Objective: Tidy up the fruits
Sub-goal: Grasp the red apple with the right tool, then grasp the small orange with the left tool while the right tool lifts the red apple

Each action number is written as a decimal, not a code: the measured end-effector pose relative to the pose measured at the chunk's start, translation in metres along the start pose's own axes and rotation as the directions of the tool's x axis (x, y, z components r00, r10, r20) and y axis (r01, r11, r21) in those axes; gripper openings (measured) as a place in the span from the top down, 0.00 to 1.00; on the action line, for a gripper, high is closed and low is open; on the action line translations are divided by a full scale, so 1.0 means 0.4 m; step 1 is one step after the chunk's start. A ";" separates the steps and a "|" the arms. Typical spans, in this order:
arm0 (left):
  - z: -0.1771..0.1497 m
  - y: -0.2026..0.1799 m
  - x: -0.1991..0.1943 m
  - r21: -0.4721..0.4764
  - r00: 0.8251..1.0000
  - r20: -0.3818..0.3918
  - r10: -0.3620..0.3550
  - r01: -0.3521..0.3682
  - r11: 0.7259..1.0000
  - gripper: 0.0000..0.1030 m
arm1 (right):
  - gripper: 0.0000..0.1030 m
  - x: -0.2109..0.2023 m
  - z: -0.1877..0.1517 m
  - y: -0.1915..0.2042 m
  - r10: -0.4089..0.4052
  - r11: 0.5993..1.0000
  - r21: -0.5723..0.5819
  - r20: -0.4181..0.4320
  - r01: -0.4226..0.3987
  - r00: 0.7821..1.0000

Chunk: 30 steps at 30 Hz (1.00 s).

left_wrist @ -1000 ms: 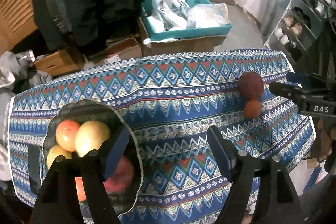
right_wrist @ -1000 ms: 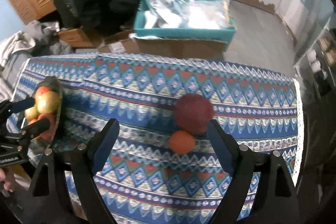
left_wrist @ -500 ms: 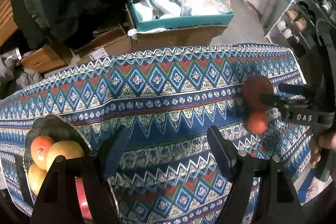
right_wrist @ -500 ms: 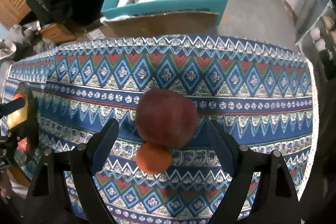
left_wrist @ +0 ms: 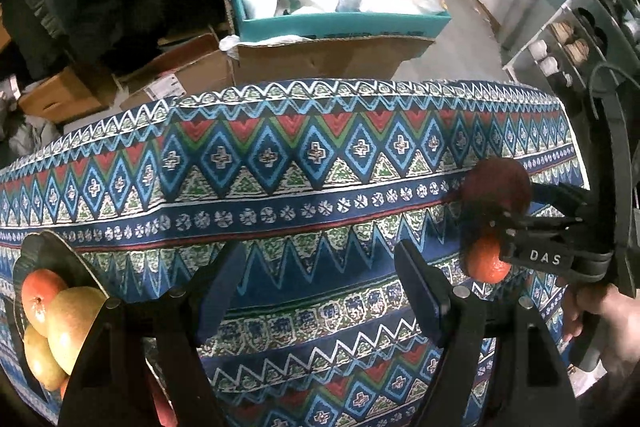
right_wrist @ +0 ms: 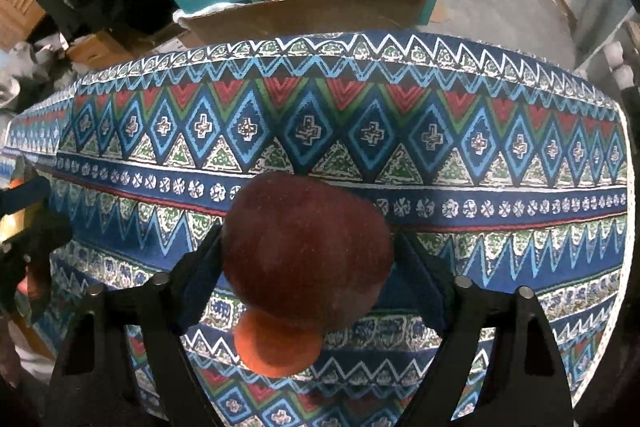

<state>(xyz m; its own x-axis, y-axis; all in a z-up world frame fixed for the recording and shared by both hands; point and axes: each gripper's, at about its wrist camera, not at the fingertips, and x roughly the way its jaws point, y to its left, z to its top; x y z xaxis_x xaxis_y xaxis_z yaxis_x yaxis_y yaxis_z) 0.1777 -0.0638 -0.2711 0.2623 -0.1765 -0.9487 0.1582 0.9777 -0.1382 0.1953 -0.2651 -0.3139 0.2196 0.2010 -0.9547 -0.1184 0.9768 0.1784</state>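
A dark red apple (right_wrist: pixel 306 247) sits on the patterned cloth with a small orange (right_wrist: pixel 278 349) touching its near side. My right gripper (right_wrist: pixel 308 267) is open, its jaws on either side of the apple, close to its flanks. In the left wrist view the apple (left_wrist: pixel 496 187), the orange (left_wrist: pixel 486 263) and the right gripper (left_wrist: pixel 516 213) sit at the right. My left gripper (left_wrist: pixel 320 291) is open and empty over the cloth. A dark bowl (left_wrist: pixel 52 251) at the left holds an orange (left_wrist: pixel 40 293) and yellow apples (left_wrist: pixel 76 323).
The patterned cloth (left_wrist: pixel 280 163) covers the table; its far edge drops off to cardboard boxes (left_wrist: pixel 320 55) and a teal bin (left_wrist: pixel 340 23) with bags. Shelves (left_wrist: pixel 576 39) stand at the right. A hand (left_wrist: pixel 612 327) holds the right gripper.
My right gripper has moved forward and down until its jaws flank the red apple. My left gripper has shifted right, so the bowl has slid to the left edge of its view.
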 end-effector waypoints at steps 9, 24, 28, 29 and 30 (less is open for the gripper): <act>-0.001 -0.042 0.001 0.018 1.000 -0.001 -0.023 0.023 1.000 0.24 | 0.27 -0.083 -0.042 -0.054 -0.005 0.999 0.042 0.084 0.001 0.996; -0.006 -0.238 0.028 0.123 0.995 -0.024 -0.097 0.099 0.988 0.23 | 0.27 -0.212 -0.175 -0.178 -0.035 0.992 0.127 0.131 0.018 0.991; -0.018 -0.282 0.053 0.146 0.993 -0.047 -0.104 0.110 0.983 0.22 | 0.27 -0.220 -0.212 -0.228 -0.032 0.985 0.174 0.124 0.010 0.992; -0.021 -0.292 0.059 0.148 0.993 -0.052 -0.107 0.114 0.982 0.22 | 0.27 -0.221 -0.220 -0.239 -0.031 0.983 0.185 0.123 0.008 0.992; -0.026 -0.303 0.070 0.152 0.993 -0.059 -0.106 0.114 0.982 0.22 | 0.27 -0.224 -0.230 -0.252 -0.030 0.981 0.195 0.123 0.005 0.992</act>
<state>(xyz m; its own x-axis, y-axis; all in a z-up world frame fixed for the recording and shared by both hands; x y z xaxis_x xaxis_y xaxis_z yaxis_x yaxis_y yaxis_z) 0.1561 -0.1861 -0.2838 0.1872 -0.2724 -0.9438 0.3296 0.9225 -0.2009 0.0986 -0.3883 -0.2683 0.3402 0.1795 -0.9231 0.0743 0.9734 0.2166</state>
